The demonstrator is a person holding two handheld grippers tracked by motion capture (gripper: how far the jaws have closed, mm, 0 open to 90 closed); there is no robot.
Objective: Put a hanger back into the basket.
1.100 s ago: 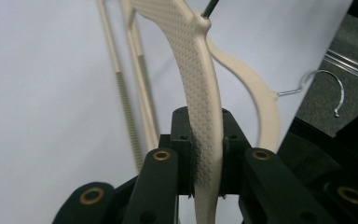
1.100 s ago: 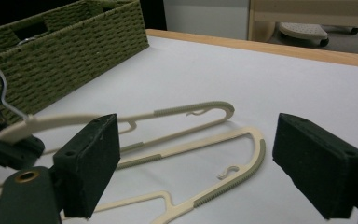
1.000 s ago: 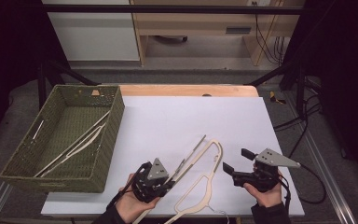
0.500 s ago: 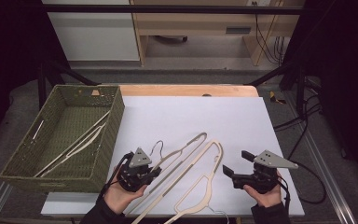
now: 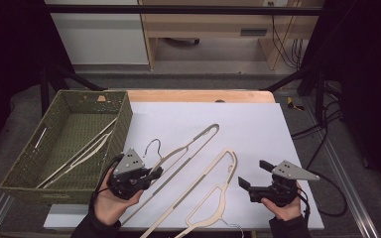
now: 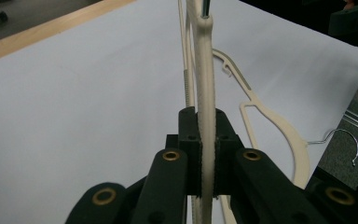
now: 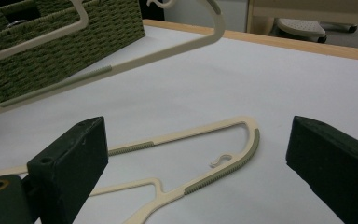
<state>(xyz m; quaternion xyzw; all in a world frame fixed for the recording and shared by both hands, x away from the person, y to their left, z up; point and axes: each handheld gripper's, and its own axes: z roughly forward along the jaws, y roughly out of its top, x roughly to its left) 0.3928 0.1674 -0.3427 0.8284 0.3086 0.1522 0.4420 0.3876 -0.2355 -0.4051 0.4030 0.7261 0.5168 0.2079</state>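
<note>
The left claw (image 5: 155, 173) is clamping a cream plastic hanger (image 5: 188, 145), likely bound for the green woven basket (image 5: 124, 116); the right claw (image 5: 252, 174) is gaping empty.

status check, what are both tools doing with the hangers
Left tool shut on one cream hanger. Right tool open, holding nothing. Second hanger flat on table between them. Basket left, path clear.

Fingers (image 7: 70, 168) spread wide; cream hanger (image 7: 191, 154) flat between.

A lab or workshop recording station. A white-topped table (image 5: 258, 124) on a metal frame (image 5: 347, 198) stands among dark surroundings, with loose cables (image 5: 283, 39) and a plain wooden bench (image 5: 213, 25) behind it.
</note>
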